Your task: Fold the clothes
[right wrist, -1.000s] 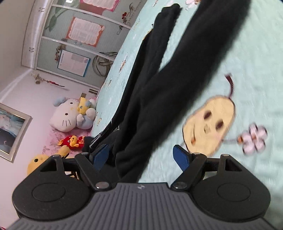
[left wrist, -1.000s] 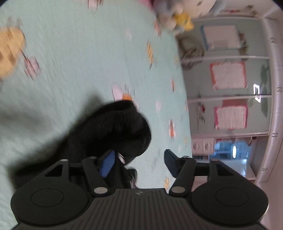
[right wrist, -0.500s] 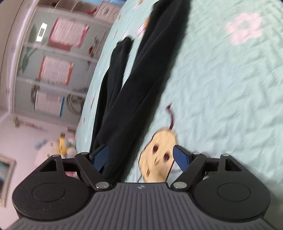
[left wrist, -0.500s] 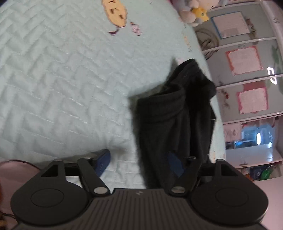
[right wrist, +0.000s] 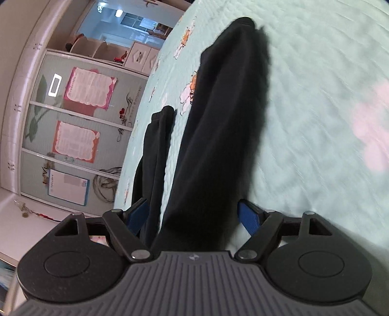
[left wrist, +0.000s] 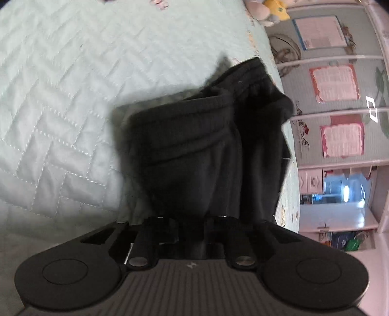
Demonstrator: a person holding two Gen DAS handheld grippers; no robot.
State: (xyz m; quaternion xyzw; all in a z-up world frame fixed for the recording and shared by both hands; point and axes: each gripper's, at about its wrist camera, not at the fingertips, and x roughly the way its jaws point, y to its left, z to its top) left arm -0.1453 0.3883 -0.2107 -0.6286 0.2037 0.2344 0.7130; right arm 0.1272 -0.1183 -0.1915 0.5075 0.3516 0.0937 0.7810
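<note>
A pair of black trousers (left wrist: 194, 150) lies on a mint quilted bedspread (left wrist: 60, 97), with the ribbed waistband facing me in the left wrist view. My left gripper (left wrist: 190, 223) is shut on the fabric near the waist, and its pads are hidden in the cloth. In the right wrist view one long trouser leg (right wrist: 218, 133) runs away from me, and the other leg (right wrist: 155, 150) lies to its left near the bed edge. My right gripper (right wrist: 192, 216) is open and straddles the near end of the long leg, with a blue pad on either side.
Beside the bed stands a wardrobe (left wrist: 335, 82) with sliding doors and pink-framed sheets, also visible in the right wrist view (right wrist: 80, 116). Plush toys (left wrist: 269, 9) sit at the far bed edge. A lit doorway (left wrist: 345, 189) lies beyond. Bedspread (right wrist: 316, 121) stretches to the right.
My left gripper moved in on the waistband and went from open to shut on it. My right gripper swung along the leg and stayed open.
</note>
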